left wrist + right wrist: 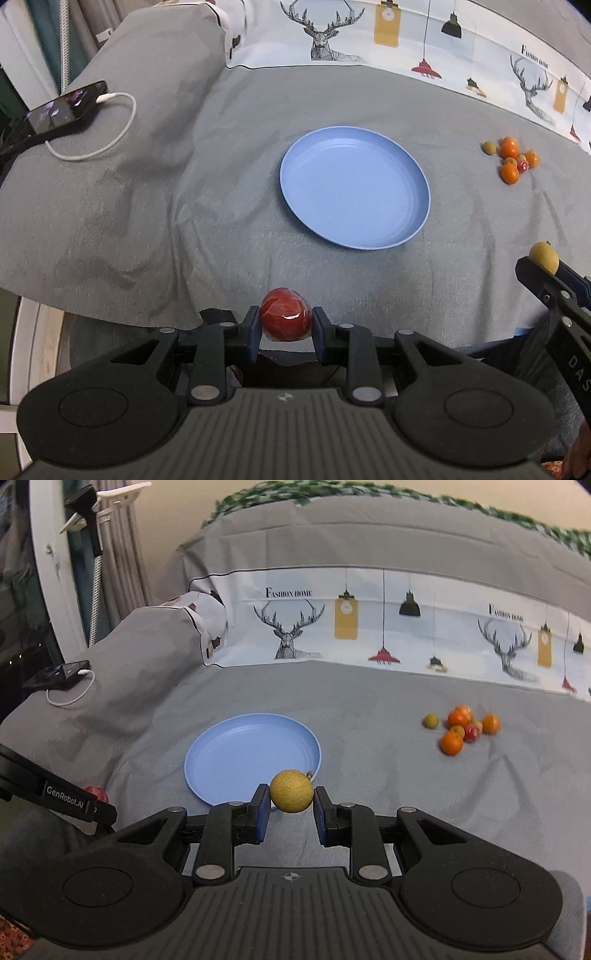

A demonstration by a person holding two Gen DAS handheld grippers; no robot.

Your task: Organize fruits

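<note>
The red fruit [286,314] pinched in the left tongs [286,325] has a glossy skin with a bright highlight, as if wrapped in clear film. The yellow fruit [291,791] in the right tongs [291,805] looks matt and finely speckled, slightly rough. Both tongs are matt black plastic with blue pads [263,812] and dull metal rivets. Ahead of the tongs, the blue plate [406,229] is smooth plastic with a soft sheen. It lies on a grey bed cover [184,206] of woven, matt, wrinkled cloth. Beyond, to the right, the oranges [452,744] look smooth and faintly shiny. Far left, the phone [62,109] has a glossy glass screen.
</note>
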